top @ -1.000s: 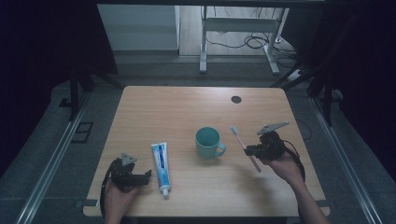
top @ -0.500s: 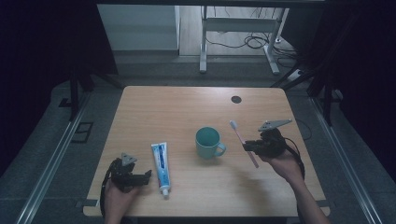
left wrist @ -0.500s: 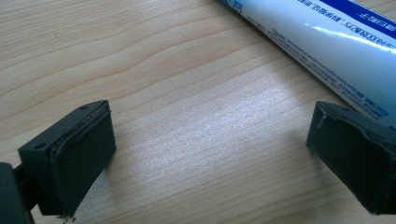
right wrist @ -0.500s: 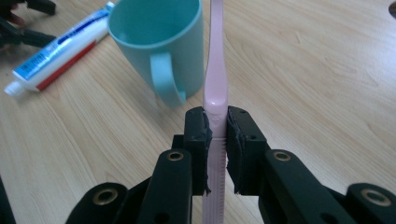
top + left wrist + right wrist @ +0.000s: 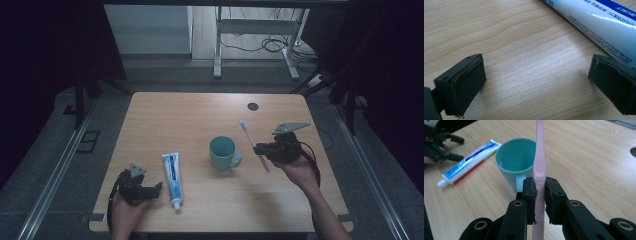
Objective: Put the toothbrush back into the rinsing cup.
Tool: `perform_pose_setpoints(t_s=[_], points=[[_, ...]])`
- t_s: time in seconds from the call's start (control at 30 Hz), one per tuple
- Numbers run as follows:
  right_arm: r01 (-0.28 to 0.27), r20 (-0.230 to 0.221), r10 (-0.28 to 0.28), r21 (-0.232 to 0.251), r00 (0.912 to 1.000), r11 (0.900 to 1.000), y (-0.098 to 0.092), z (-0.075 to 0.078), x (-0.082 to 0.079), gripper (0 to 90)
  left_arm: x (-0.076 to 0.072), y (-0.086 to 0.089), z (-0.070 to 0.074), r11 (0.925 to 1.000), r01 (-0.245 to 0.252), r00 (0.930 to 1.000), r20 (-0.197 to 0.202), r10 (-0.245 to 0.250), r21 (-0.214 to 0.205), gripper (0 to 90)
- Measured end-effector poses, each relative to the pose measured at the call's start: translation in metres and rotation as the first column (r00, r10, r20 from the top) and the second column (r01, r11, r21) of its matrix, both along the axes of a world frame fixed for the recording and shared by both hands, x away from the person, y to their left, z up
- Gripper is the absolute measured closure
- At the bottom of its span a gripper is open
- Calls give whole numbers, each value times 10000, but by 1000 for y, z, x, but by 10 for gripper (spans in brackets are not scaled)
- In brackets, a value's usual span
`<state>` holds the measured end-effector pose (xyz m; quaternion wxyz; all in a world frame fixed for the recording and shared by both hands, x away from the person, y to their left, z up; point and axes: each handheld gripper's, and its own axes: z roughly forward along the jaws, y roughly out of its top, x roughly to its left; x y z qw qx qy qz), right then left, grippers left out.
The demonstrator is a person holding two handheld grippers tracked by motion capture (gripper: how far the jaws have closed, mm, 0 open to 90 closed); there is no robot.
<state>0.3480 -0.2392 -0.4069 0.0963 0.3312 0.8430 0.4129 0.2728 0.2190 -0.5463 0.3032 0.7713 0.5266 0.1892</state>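
Note:
A pink toothbrush (image 5: 254, 145) is clamped by its handle in my right gripper (image 5: 261, 149), which hangs above the table just right of a teal mug (image 5: 223, 152). In the right gripper view the toothbrush (image 5: 539, 160) stands up between the pads (image 5: 531, 195), with the mug (image 5: 517, 161) behind it. My left gripper (image 5: 158, 190) rests open at the table's near left, beside a white and blue toothpaste tube (image 5: 171, 174). In the left gripper view its wide jaws frame bare wood, and the tube (image 5: 596, 22) lies past the right fingertip (image 5: 614, 82).
The wooden table (image 5: 180, 120) has a dark round hole (image 5: 253, 106) near its far right edge. Metal desk legs (image 5: 218, 45) and cables lie on the floor beyond. Dark rails run along both sides of the table.
My right gripper has risen and drifted slightly away from me with the toothbrush held in it. The left gripper, the tube and the mug have stayed put.

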Motion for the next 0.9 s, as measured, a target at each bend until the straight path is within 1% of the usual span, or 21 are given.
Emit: perform_pose_setpoints(t_s=[0.03, 0.07, 0.1, 0.17, 0.27, 0.37, 0.4, 0.43, 0.47, 0.53, 0.63, 0.77, 0.8, 0.9], points=[[-9, 89, 9, 60, 10000, 10000, 4, 3, 1, 782, 0, 0, 0, 10000, 24, 10000, -14, -24, 24, 12], [-9, 89, 9, 60, 10000, 10000, 4, 3, 1, 782, 0, 0, 0, 10000, 24, 10000, -14, -24, 24, 12], [-18, 235, 15, 120, 9997, 9999, 9, 5, 2, 782, 0, 0, 0, 10000, 24, 10000, -16, -24, 23, 12], [-27, 285, 23, 148, 9996, 9999, 10, 5, 3, 782, 0, 0, 0, 10000, 19, 10000, -12, -19, 18, 12], [-56, 539, 41, 276, 9985, 9996, 17, 9, 6, 782, 0, 0, 0, 10000, 0, 10000, -2, 0, 0, 12], [-24, 664, 2, 330, 9978, 9995, 21, 10, 7, 782, 0, 0, 0, 10000, -3, 10000, 0, 3, -2, 12], [-12, 805, -22, 429, 9968, 9991, 24, 11, 9, 782, 0, 0, 0, 10000, -3, 10000, 0, 3, -2, 12], [-12, 805, -22, 429, 9968, 9991, 24, 11, 9, 782, 0, 0, 0, 10000, -4, 10000, 0, 4, -2, 12], [18, 933, -68, 544, 9956, 9985, 27, 12, 10, 782, 0, 0, 0, 10000, -3, 10000, -1, 3, -4, 12], [25, 983, -83, 587, 9951, 9983, 28, 13, 11, 782, 0, 0, 0, 10000, -3, 10000, 0, 3, -1, 12], [43, 1216, -140, 797, 9925, 9968, 34, 15, 14, 782, 0, 0, 0, 10000, -1, 10000, -2, 1, -1, 12], [51, 1342, -170, 880, 9908, 9961, 39, 15, 16, 783, 0, 0, 0, 10000, -2, 10000, -1, 2, -1, 12], [47, 1448, -184, 944, 9893, 9955, 41, 16, 17, 782, 0, 0, 0, 10000, -3, 10000, 0, 3, -1, 12], [30, 1484, -179, 1002, 9888, 9950, 43, 16, 18, 782, 0, 0, 0, 10000, -2, 10000, 0, 2, -1, 12]])
